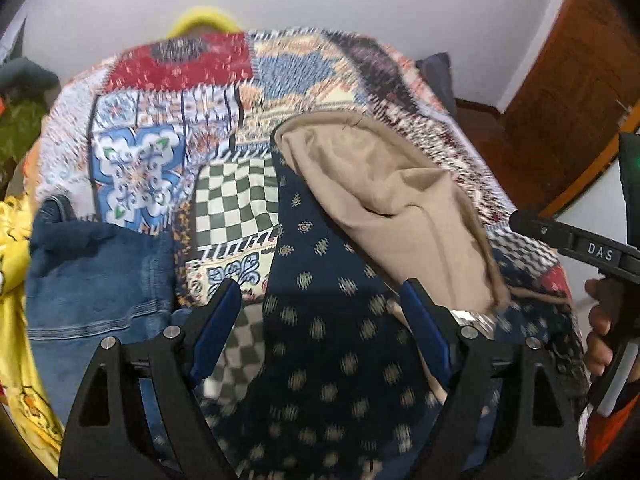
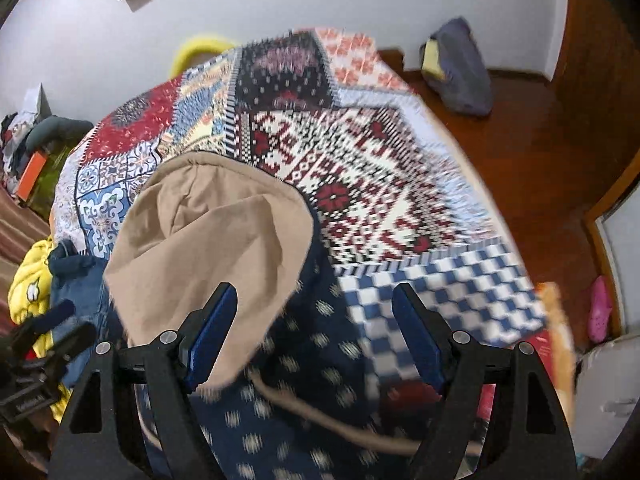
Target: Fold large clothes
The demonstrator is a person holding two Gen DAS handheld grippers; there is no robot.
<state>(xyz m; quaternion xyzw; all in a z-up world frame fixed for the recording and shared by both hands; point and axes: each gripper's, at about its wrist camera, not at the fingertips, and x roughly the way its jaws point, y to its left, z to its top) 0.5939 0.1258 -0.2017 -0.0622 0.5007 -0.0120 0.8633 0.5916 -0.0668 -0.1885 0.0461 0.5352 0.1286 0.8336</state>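
Note:
A large navy garment with small tan motifs (image 1: 320,340) lies on the patchwork bedspread (image 1: 160,128), with its beige lining (image 1: 384,184) turned up on top. It also shows in the right wrist view (image 2: 304,360), lining (image 2: 208,240) to the left. My left gripper (image 1: 320,296) is open just above the navy cloth, holding nothing. My right gripper (image 2: 314,300) is open above the garment's near part, holding nothing. The right gripper's body (image 1: 580,244) shows at the right edge of the left wrist view.
Blue jeans (image 1: 96,280) and a yellow printed cloth (image 1: 16,320) lie left of the garment. A wooden floor (image 2: 540,152) with a grey bundle (image 2: 460,68) lies beyond the bed's right edge. A white wall stands behind the bed.

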